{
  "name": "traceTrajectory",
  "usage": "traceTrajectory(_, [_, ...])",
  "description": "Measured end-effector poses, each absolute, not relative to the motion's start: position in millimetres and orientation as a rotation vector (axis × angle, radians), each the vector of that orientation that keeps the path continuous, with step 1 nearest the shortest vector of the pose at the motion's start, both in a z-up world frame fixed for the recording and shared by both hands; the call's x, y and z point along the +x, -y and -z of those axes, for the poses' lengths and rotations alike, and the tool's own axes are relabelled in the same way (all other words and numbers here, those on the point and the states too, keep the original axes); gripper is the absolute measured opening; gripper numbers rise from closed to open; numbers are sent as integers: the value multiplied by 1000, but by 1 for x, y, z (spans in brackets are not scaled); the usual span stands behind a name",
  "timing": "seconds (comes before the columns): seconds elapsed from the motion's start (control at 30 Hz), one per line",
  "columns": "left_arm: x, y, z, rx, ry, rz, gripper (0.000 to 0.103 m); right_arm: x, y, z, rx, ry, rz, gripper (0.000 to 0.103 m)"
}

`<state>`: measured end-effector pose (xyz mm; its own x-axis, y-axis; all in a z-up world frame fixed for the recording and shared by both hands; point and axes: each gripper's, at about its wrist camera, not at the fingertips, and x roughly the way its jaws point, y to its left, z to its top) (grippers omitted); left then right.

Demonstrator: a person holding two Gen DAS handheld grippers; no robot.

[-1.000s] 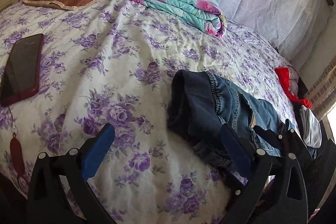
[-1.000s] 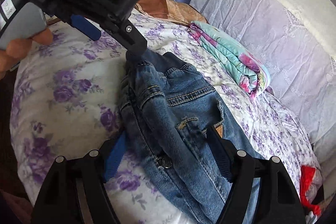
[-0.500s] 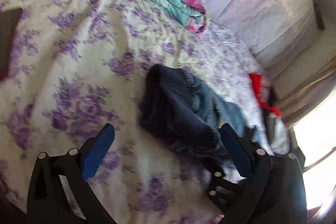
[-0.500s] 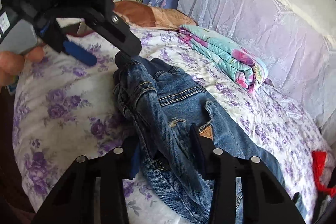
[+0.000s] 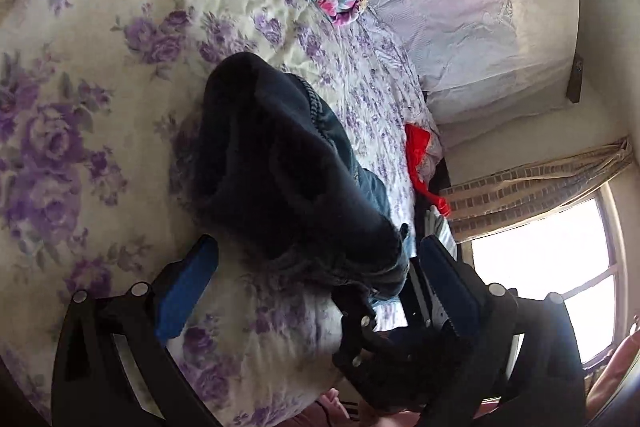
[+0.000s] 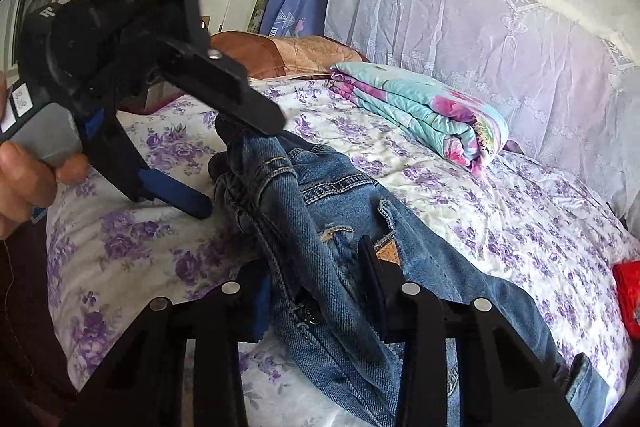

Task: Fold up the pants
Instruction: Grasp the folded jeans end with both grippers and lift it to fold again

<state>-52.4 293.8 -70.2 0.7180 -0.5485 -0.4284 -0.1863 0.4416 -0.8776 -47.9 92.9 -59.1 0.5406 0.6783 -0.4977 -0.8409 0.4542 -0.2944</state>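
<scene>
The jeans [image 6: 340, 227] lie bunched on the bed [image 6: 500, 195], running from centre toward 5 o'clock in the right wrist view. The right gripper [image 6: 316, 287] has its jaws clamped on a denim fold near the button. The left gripper [image 5: 316, 267] has its jaws wide apart, the dark waistband end between them; in the right wrist view it sits at 10 o'clock. A folded quilt [image 6: 424, 111] lies at 1 o'clock, a red cloth [image 6: 628, 291] at 3 o'clock.
</scene>
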Motion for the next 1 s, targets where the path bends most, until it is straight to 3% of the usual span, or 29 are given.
traceTrajectory(0.2, [-32,-298,72,-1141,-712,270,95,-53,-92,63,-589,-322,-956,40])
traceTrajectory(0.23, [-31,-298,71,-1133,-707,266,92,-56,-93,63,-610,-310,-948,42])
traceTrajectory(0.3, [-31,-301,69,-1116,-701,256,74,-67,-90,61,-650,-260,-924,49])
traceTrajectory(0.4, [-35,-311,70,-1157,-679,288,63,-86,-89,55,-706,-163,-917,59])
traceTrajectory(0.63, [-38,-298,48,-1007,-687,268,62,-93,-129,76,-868,-84,-859,63])
traceTrajectory(0.67, [-38,-295,43,-970,-692,258,62,-91,-131,78,-871,-83,-844,58])
traceTrajectory(0.7, [-38,-292,41,-938,-697,246,62,-89,-132,80,-867,-84,-835,40])
traceTrajectory(0.77, [-38,-289,40,-885,-726,203,62,-82,-128,77,-820,-130,-869,29])
traceTrajectory(0.9, [-32,-294,53,-967,-755,226,78,-75,-123,74,-759,-173,-903,24])
traceTrajectory(1.0, [-24,-298,62,-1050,-776,245,81,-62,-118,67,-671,-258,-964,24])
